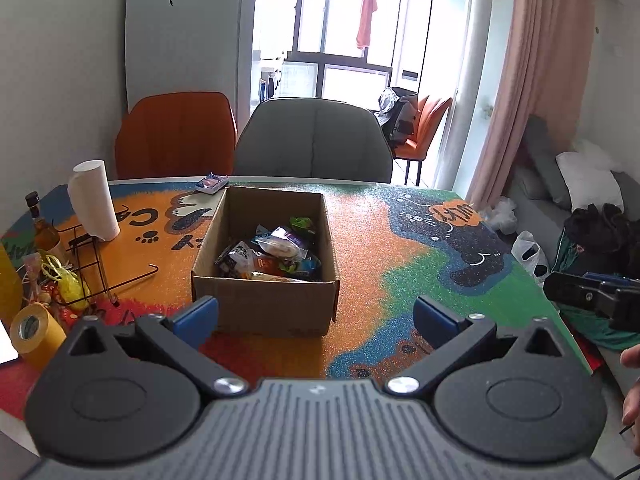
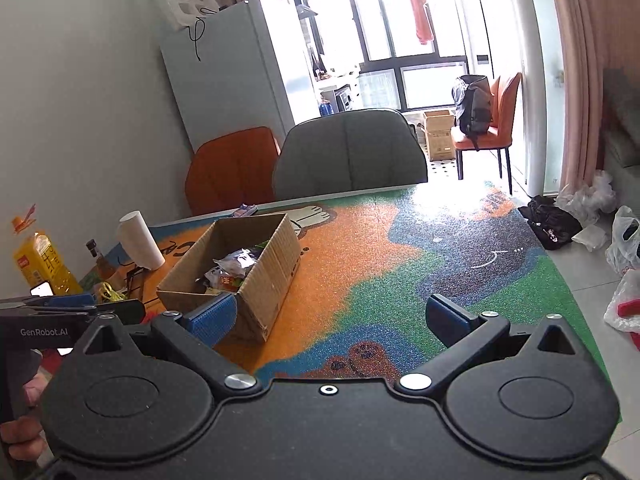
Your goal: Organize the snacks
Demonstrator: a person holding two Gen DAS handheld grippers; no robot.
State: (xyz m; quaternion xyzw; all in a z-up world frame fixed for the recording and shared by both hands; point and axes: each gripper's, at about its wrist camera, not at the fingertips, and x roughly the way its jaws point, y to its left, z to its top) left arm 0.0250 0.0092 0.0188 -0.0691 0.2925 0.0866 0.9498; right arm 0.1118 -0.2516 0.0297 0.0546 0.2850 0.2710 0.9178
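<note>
The worktop point(image 1: 380, 248) wore a bright cartoon cover. Near its middle sat an open box point(image 1: 266, 256) with the snacks point(image 1: 276, 250) heaped inside. A paper roll point(image 1: 94, 200) stood well to its left. Both the left gripper point(image 1: 316, 318) and right gripper point(image 2: 334, 316) hung above the near edge, fingers spread wide, holding nothing.

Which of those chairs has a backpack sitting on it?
The orange chair by the window; the backpack sits on its seat. The two at the table are bare.
</note>
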